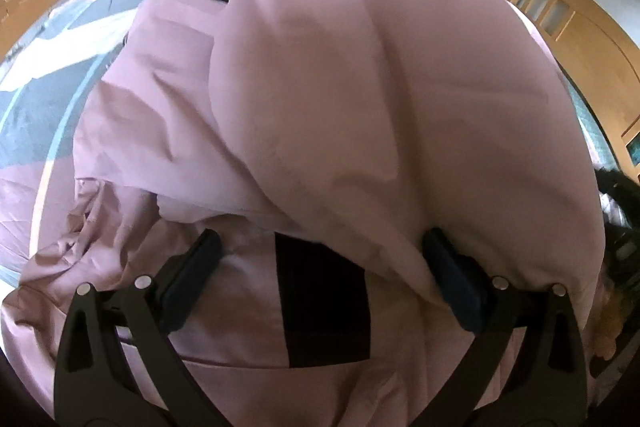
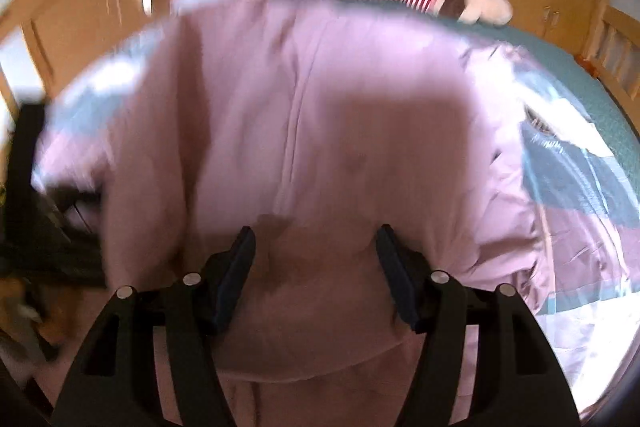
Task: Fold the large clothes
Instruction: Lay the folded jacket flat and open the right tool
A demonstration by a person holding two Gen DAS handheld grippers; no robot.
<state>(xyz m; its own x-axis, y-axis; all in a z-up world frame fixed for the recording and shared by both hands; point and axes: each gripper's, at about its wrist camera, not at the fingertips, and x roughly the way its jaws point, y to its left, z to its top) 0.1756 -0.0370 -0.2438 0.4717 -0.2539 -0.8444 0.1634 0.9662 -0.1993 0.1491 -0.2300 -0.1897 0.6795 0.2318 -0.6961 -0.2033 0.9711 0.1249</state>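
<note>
The pink jacket lies bunched on the patterned bedspread. My left gripper and right gripper both stand apart above it, clamping nothing. Step in hand: regrasping between folds. Next: pinch an edge and fold over.
</note>
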